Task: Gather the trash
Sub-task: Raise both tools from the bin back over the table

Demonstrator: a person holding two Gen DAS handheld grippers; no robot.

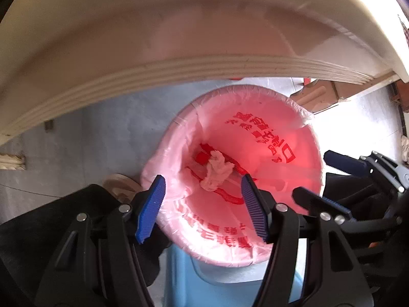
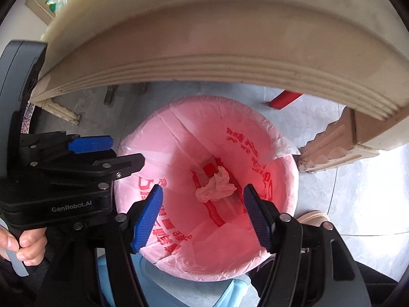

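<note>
Tissue [image 1: 217, 171] lies at bin liner [image 1: 286, 138] bottom, well below both released, empty tongs [image 1: 204, 204] [image 2: 204, 215]

Your crumpled tissue [image 2: 214, 185] lies at the bottom of the lined bin [image 2: 163, 117], below both tools, beside the desk [image 2: 230, 51].

The round pink-lined waste bin [image 2: 278, 179] gapes open below; the cream table edge [image 2: 217, 69] overhangs its far rim.
</note>
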